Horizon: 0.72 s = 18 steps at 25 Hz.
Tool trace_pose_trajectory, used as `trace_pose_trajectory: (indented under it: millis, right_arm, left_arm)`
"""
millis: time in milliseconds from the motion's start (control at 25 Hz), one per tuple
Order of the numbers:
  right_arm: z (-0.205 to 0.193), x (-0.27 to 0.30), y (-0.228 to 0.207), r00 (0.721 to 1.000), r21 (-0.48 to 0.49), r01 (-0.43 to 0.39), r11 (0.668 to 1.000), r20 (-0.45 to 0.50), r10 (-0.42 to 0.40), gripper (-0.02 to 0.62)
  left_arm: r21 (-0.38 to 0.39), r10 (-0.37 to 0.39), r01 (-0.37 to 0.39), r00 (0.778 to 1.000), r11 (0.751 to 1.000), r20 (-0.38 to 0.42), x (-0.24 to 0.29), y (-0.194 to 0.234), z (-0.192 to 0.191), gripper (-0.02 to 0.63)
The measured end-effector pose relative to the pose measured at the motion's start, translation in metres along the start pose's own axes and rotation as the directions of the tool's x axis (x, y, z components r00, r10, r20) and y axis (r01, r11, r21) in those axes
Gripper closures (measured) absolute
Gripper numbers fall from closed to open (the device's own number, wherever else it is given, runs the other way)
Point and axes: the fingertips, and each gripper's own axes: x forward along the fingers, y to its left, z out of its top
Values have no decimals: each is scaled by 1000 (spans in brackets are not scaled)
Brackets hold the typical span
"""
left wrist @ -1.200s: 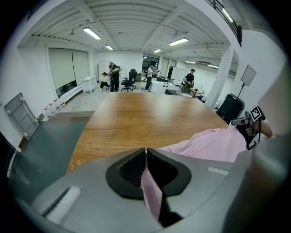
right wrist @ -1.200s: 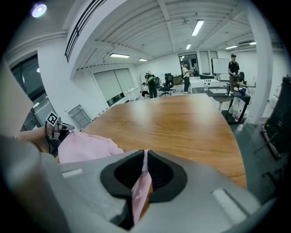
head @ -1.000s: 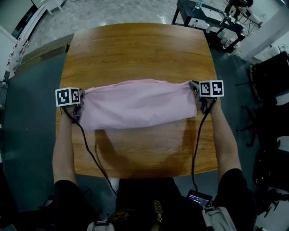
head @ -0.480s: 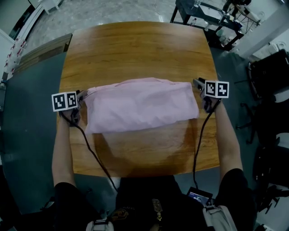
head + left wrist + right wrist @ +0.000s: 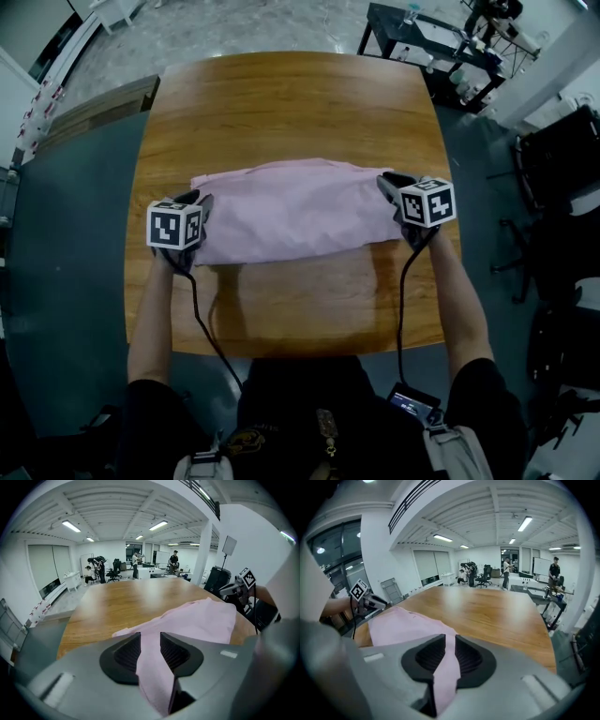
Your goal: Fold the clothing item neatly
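A pink garment, folded into a long band, lies across the middle of the wooden table. My left gripper sits over its left end. In the left gripper view, the cloth runs up through the wide gap of the left gripper; its jaws have just been closing a little, and I cannot see the pads pressing. My right gripper is at the right end. Its jaws have just been closing, and the right gripper pinches a fold of the pink cloth in a narrow gap.
The table's near edge is close to the person's body. Cables trail from both grippers toward it. A dark trolley stands beyond the far right corner, and people and office chairs are far across the hall.
Both grippers have left the band's outer ends and moved inward onto the cloth, rising a little. The jaws went from shut to wide apart, and the right pair has narrowed again on a fold.
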Motion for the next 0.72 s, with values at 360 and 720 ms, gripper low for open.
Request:
trace_pose_trajectory:
  millis: [360,720]
  right_arm:
    - [-79,45,7,989,-39,53,998,-135,-58,543]
    - [-109,27,7,988,96,109,989,-124,-97,554]
  left_arm:
    - [-85,77,-84,993,993,-85,45,-4,-63,466]
    - [-61,80,-88,990,994,-113,53,-8,-85,475]
